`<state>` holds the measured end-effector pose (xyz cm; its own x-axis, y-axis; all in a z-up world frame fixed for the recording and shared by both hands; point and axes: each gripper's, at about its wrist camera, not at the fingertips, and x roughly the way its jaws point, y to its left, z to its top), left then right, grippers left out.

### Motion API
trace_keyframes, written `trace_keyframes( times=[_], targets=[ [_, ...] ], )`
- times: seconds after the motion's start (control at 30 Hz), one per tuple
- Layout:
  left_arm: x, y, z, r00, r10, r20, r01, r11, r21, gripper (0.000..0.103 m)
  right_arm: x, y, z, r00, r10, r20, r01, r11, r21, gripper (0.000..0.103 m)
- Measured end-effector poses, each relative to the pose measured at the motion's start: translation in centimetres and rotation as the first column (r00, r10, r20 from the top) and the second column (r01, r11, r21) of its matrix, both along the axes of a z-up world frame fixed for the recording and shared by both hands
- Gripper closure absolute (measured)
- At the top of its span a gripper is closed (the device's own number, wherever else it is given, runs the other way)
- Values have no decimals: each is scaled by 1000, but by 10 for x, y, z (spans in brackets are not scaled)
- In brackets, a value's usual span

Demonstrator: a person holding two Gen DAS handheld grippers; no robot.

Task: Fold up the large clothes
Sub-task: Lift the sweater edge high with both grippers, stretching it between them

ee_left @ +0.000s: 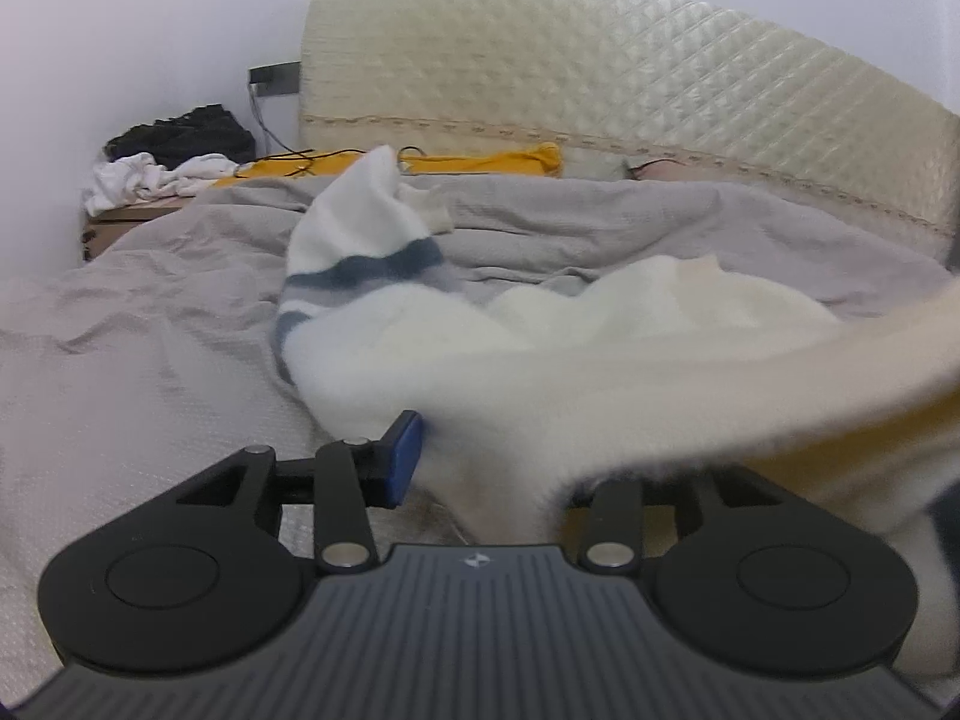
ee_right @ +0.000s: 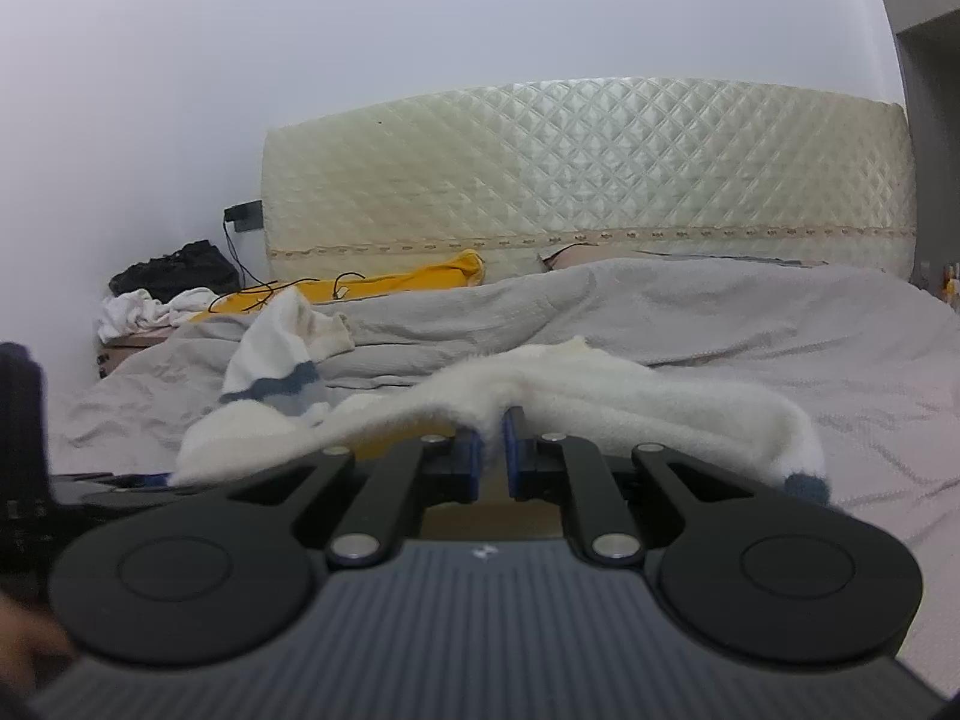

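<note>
The right gripper was clamped on a raised fold of the white fleece garment, its blue pads nearly meeting with the fabric pinched between them. The left gripper stood parted, one blue pad bare beside the cloth and the other hidden under it, so no pinch showed there. The garment sprawled across the grey bedspread, its blue-striped sleeve reaching toward the yellow cloth below the quilted headboard
</note>
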<state>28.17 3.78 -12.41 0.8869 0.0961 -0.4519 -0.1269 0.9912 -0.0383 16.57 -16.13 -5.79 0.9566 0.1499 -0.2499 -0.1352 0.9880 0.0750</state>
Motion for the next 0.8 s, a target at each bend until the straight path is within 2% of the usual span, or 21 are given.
trace_keyframes(
  times=[0.07, 0.13, 0.23, 0.3, 0.47, 0.67, 0.8],
  targets=[
    [3, 6, 0, 1000, 6, 3, -5, 1000, -11, 57, 1, 2, -2, 1000, -8, -11, 7, 1000, -23, 92],
    [0, 9, 3, 1000, 6, 28, -5, 1000, -29, 74, 4, 3, -7, 999, -26, -34, 24, 998, -50, 92],
    [-9, 10, 17, 998, 1, 70, 2, 999, -43, 85, 8, 5, -15, 997, -63, -54, 58, 995, -76, 94],
    [-17, 12, 32, 994, -7, 111, 14, 998, -67, 91, 3, 5, -10, 997, -76, -21, 74, 994, -83, 94],
    [-57, 15, 90, 968, -15, 249, 37, 996, -81, 94, -24, 9, 38, 990, -78, 115, 87, 994, -73, 95],
    [-99, 19, 172, 938, -44, 343, 77, 994, -82, 94, -63, 6, 115, 967, -52, 249, 81, 991, -107, 96],
    [-128, 11, 234, 908, -57, 416, 96, 993, -72, 94, -91, -4, 168, 953, -43, 301, 78, 992, -102, 96]
  ],
)
